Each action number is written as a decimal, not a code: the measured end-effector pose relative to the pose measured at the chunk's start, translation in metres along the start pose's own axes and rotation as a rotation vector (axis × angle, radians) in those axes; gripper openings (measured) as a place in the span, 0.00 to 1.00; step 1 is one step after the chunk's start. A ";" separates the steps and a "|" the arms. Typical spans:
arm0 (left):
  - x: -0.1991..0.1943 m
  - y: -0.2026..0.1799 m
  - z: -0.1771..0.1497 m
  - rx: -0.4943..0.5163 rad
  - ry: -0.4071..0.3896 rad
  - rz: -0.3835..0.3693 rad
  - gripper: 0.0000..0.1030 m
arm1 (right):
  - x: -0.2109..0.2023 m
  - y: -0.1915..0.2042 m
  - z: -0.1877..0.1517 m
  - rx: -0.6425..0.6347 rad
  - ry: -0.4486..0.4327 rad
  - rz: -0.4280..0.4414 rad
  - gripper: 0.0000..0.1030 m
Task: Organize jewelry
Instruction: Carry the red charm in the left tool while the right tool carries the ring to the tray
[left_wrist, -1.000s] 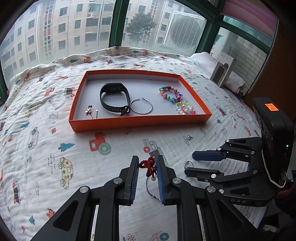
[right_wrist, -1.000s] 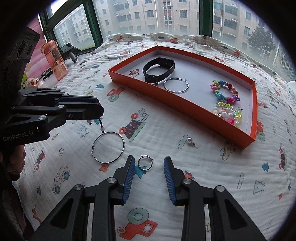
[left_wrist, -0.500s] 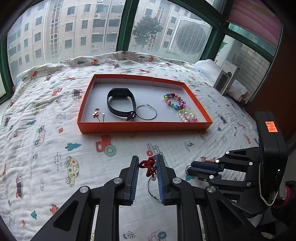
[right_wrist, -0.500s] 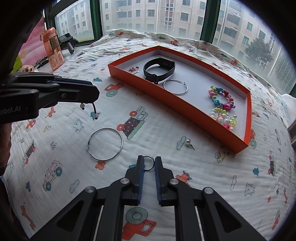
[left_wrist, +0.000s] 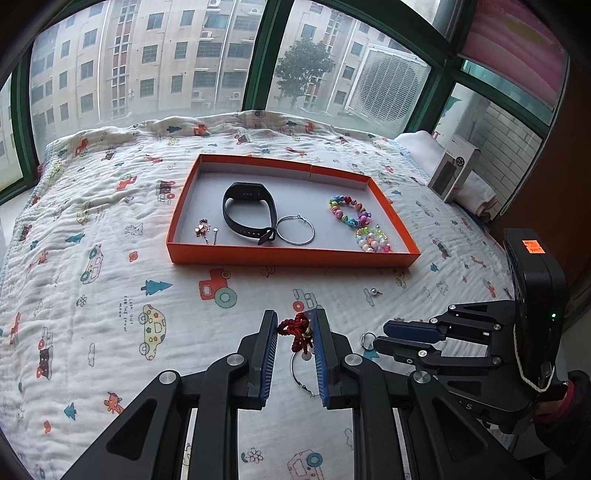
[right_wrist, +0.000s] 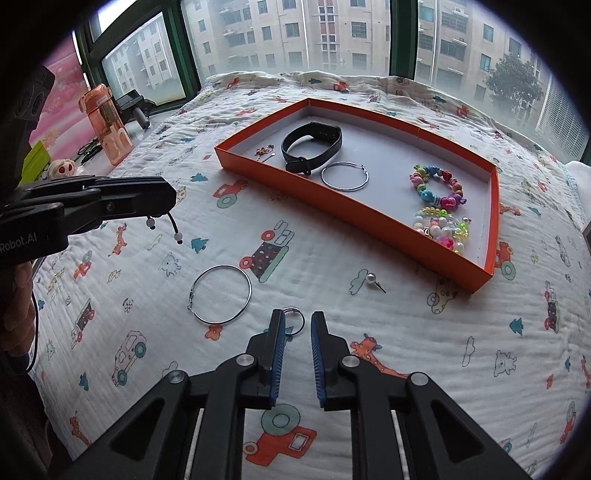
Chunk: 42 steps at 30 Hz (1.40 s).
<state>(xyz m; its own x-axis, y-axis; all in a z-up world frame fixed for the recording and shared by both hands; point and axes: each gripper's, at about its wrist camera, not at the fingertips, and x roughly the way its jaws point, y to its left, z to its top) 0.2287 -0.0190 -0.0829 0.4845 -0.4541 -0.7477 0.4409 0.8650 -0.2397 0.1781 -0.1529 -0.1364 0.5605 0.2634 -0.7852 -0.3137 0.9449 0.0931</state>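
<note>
Left wrist view: the left gripper (left_wrist: 295, 328) is closed on a red cord bracelet (left_wrist: 297, 329), w/ the knotted cord pinched between its blue pads and lifted off the quilt (left_wrist: 110, 295). In the right wrist view the bracelet's two bead-tipped cord ends (right_wrist: 173, 229) dangle below that gripper. The right gripper (right_wrist: 296, 325) has its jaws drawn close together w/ a narrow gap, and a small silver ring (right_wrist: 293, 320) sits at the fingertips; can't tell if it's actually gripped or just lying on the quilt between them.

Landmark = the orange tray (left_wrist: 291, 256), lying flat on the quilt well beyond both grippers. Inside the tray, near its left end, lie small gold earrings (left_wrist: 205, 230); next to them a black watch band (left_wrist: 249, 212), then a silver hoop (left_wrist: 295, 230) touching the band's clasp. Toward the tray's right end are two colourful bead bracelets (left_wrist: 351, 212), one behind the other.

Outside the tray, just in front of its near wall, lies a pearl stud (right_wrist: 371, 279). Farther from the tray, near the right gripper, a large silver hoop (right_wrist: 219, 294) lies flat on the quilt. Beyond the tray's left side, off the quilt, stands an orange water bottle (right_wrist: 105, 123); off its right end stands a grey box (left_wrist: 456, 168).
</note>
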 end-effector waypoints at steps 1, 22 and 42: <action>0.001 0.001 -0.001 -0.002 0.003 0.000 0.20 | 0.001 0.002 0.000 -0.007 0.000 -0.005 0.22; -0.003 0.007 -0.004 -0.038 -0.016 -0.005 0.20 | 0.006 0.011 -0.001 -0.023 0.011 -0.052 0.19; -0.058 -0.020 0.003 -0.032 -0.120 0.019 0.20 | -0.067 -0.005 0.007 0.098 -0.145 -0.101 0.20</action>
<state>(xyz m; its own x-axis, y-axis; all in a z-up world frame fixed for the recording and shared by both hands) 0.1937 -0.0106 -0.0325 0.5801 -0.4582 -0.6735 0.4076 0.8791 -0.2470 0.1477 -0.1734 -0.0800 0.6922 0.1846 -0.6977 -0.1778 0.9806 0.0830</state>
